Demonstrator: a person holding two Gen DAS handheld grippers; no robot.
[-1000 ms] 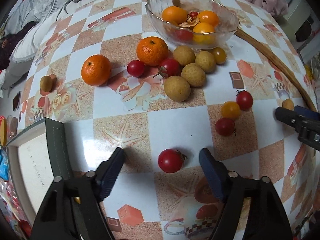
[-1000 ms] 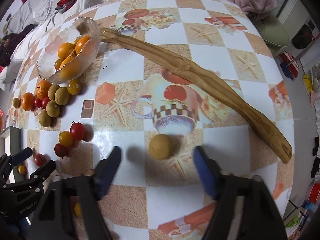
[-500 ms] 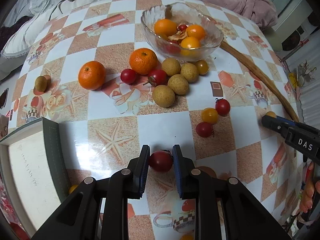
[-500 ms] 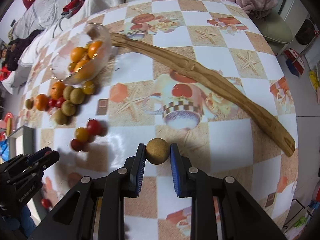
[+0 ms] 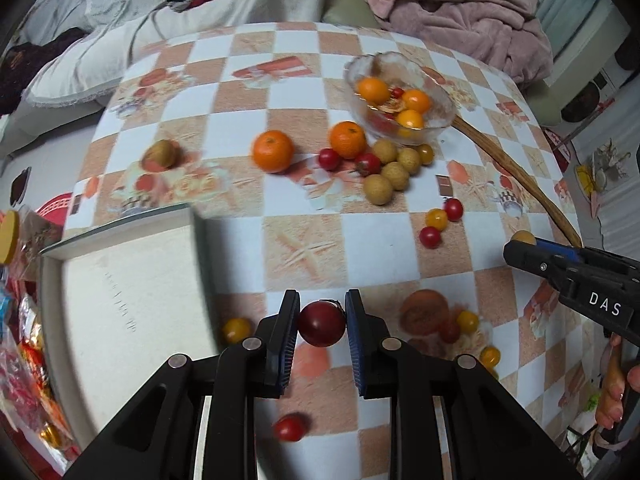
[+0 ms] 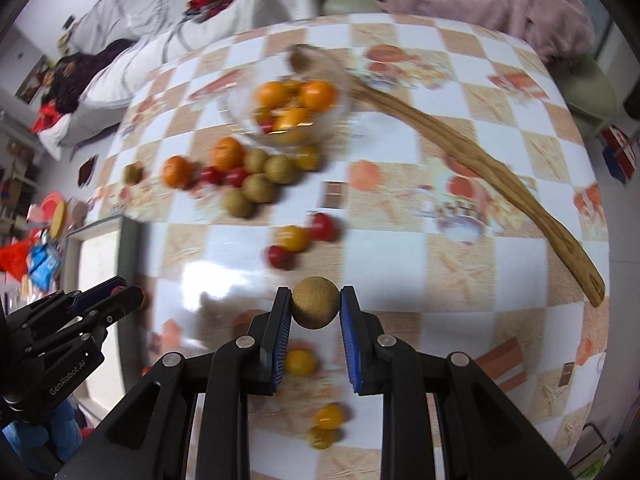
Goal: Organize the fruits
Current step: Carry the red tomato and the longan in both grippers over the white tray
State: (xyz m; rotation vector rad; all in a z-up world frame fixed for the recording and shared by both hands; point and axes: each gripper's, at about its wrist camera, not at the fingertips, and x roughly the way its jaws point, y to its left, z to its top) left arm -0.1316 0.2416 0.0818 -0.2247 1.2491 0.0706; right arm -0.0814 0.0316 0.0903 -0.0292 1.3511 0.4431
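Fruits: a dark red cherry tomato (image 5: 321, 323) is sitting clamped in the left tool (image 5: 322, 325), and a tan, rough-skinned longan (image 6: 314, 307) is sitting clamped in the right tool (image 6: 315, 312).
Change: a second ago both tools were standing wide apart around these fruits on the tabletop (image 5: 380, 256); now both are lifting clear of the near edge.
Meaning: both grasps are looking secure, so carrying is likely next.
Bowl: the glass bowl (image 5: 438, 120) near the far edge is holding oranges and small tomatoes.
Loose fruit: two oranges (image 5: 273, 151), longans and tomatoes are lying beside the bowl; more tomatoes are dotting the near edge.
Appearance: the tomato is looking glossy, the longan matte.
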